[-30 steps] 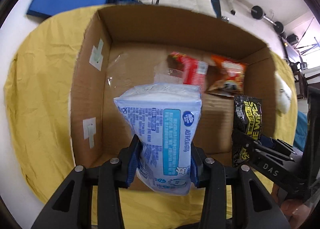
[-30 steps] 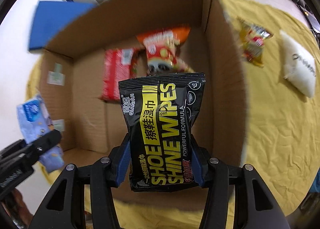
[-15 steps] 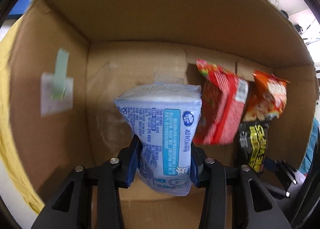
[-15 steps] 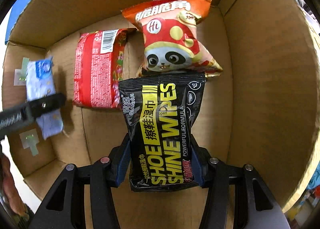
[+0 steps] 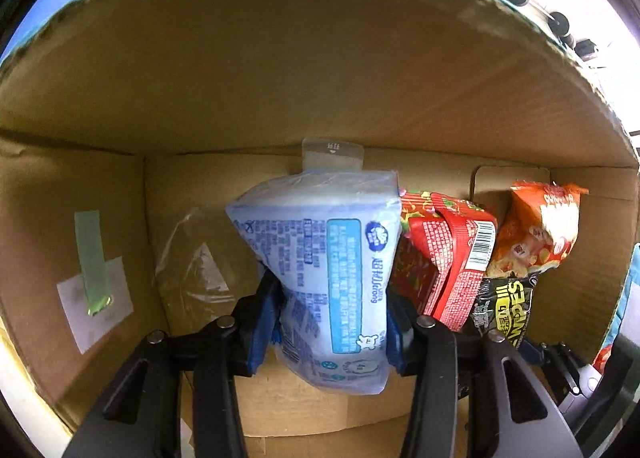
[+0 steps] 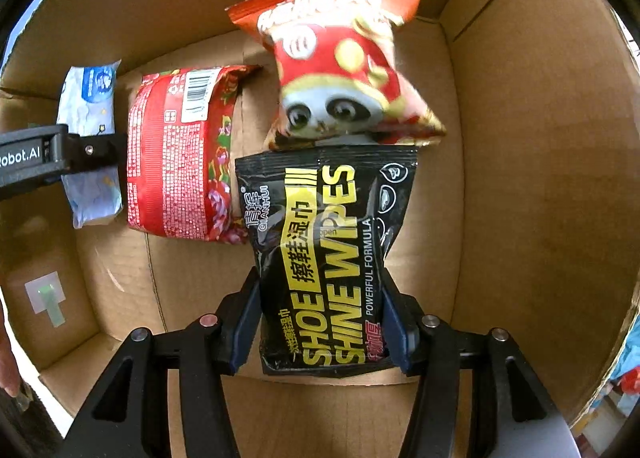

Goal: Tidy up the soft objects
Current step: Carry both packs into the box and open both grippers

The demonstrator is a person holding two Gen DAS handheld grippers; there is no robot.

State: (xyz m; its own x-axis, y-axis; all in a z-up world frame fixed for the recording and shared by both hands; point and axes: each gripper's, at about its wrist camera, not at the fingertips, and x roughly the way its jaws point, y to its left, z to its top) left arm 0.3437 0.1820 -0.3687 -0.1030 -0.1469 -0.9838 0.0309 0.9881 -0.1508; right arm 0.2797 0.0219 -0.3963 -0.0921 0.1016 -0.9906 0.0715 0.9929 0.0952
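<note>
Hand-held grippers (both clamped) have carried tissue pack (image 5: 324,278) and wipes (image 6: 324,258) deeper into box (image 6: 520,178).

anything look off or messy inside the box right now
Nothing stands out. The red pack and panda snack bag lie side by side on the box floor. Both grippers, left and right, hold their packs, the blue pack and shoe wipes, inside it.
</note>
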